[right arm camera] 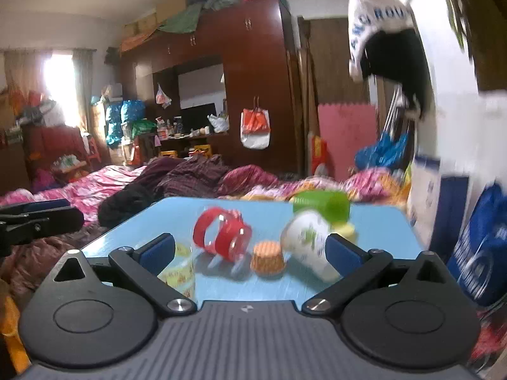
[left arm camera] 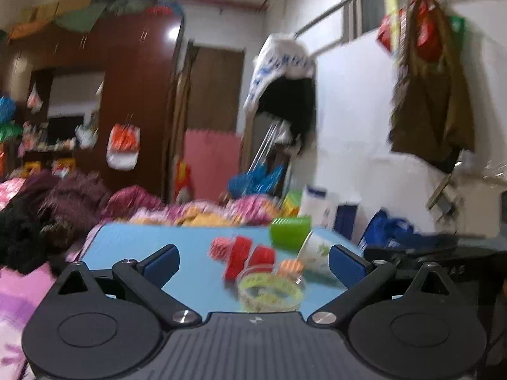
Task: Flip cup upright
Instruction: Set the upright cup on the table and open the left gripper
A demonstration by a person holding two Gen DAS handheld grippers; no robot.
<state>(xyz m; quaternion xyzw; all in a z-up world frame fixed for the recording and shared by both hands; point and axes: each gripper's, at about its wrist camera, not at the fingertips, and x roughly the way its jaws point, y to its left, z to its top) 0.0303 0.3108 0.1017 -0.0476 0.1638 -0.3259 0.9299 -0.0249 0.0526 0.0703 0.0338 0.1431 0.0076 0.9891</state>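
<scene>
A white paper cup with green print (right arm camera: 309, 240) lies on its side on the light blue table (right arm camera: 275, 209); it also shows tilted in the left wrist view (left arm camera: 315, 250). My right gripper (right arm camera: 250, 248) is open and empty, its right finger close beside the cup. My left gripper (left arm camera: 253, 258) is open and empty, above the table's near edge. A green cup (right arm camera: 321, 205) lies behind the white one, also in the left wrist view (left arm camera: 290, 232).
On the table lie red-banded clear cups (right arm camera: 223, 234), a small orange patterned cup (right arm camera: 267, 258) and a clear cup with yellow print (left arm camera: 269, 291). A bed with pink bedding (right arm camera: 104, 180) lies behind. Bags and boxes (right arm camera: 484, 247) stand at the right wall.
</scene>
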